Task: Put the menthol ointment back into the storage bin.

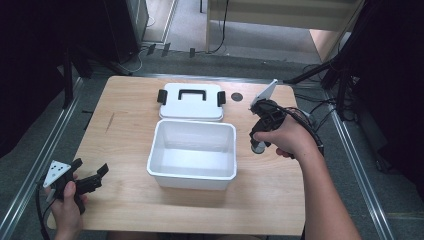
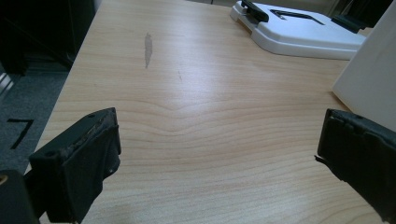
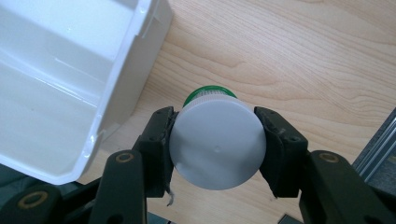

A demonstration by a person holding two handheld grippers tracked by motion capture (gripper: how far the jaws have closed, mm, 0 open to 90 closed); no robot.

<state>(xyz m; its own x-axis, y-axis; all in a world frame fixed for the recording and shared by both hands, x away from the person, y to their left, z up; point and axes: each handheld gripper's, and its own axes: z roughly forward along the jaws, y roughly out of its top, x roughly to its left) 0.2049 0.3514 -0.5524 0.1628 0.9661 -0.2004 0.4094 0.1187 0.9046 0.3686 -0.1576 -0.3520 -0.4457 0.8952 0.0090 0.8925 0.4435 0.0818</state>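
Right gripper view: right gripper [image 3: 215, 140] clamps a grey-capped bottle [image 3: 215, 144] with a green band, just beside the open white bin [image 3: 70, 84]. High view adds the bin's lid [image 1: 191, 101] behind it; left gripper [image 1: 90, 177], jaws apart, near the table [image 1: 130, 135] corner.

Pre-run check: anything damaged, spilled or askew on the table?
Nothing spilled. Two small flaws: a grey scuff mars the table at far left, and the left tool's pads look frayed at their edges. The lid lies flat behind the open bin; the right tool grips a capped bottle.
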